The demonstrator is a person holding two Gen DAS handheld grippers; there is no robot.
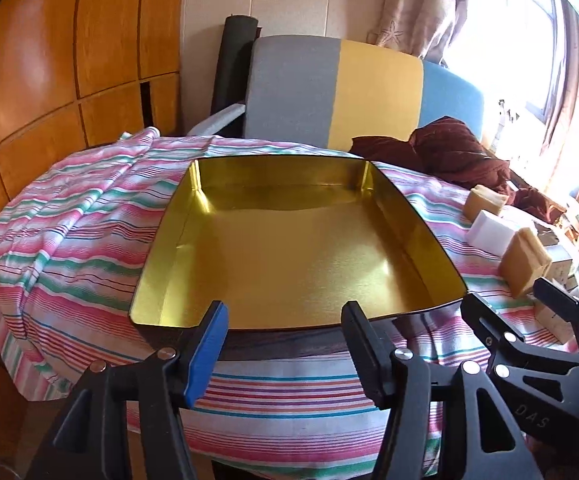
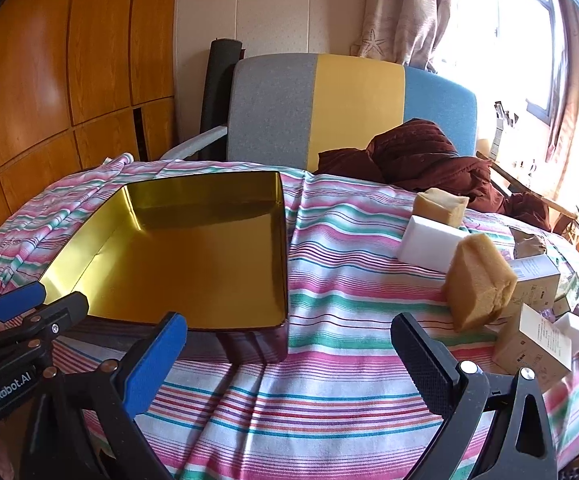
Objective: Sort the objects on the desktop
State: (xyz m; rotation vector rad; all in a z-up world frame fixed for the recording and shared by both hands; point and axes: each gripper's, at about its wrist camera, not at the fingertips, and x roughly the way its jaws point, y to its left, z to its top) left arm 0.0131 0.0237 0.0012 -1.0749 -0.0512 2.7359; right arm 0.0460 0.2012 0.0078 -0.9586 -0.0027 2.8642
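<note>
Left gripper (image 1: pixel 285 344): jaws spread apart, nothing between them; it hangs just short of the near wall of the tin, over the striped cloth. In the right wrist view it shows at the left edge (image 2: pixel 39 300), beside the tin's near left corner.
Right gripper (image 2: pixel 289 356): jaws wide apart and empty, above the cloth, to the right of the tin's near right corner. In the left wrist view it shows at the lower right (image 1: pixel 505 312).
Tin (image 1: pixel 169 248): a shallow rectangular box with a shiny gold inside and dark outer walls, lying open on the cloth with nothing in it; straight ahead of the left gripper, ahead and to the left of the right gripper (image 2: pixel 89 248).
Near sponge (image 2: pixel 477 280): tan block standing tilted on the cloth, ahead and to the right of the right gripper, apart from its fingers.
White block (image 2: pixel 429 246): lies just behind the near sponge, touching or nearly touching it.
Far sponge (image 2: pixel 441 204): tan, just behind the white block.
Cartons (image 2: pixel 533 344): small pale boxes with print, clustered at the right of the near sponge.
Cloth (image 2: pixel 329 280): pink, green and white stripes, covering the table.
Background: a grey, yellow and blue chair (image 2: pixel 353 108) behind the table, with a dark red garment (image 2: pixel 429 156) heaped in front of it.
</note>
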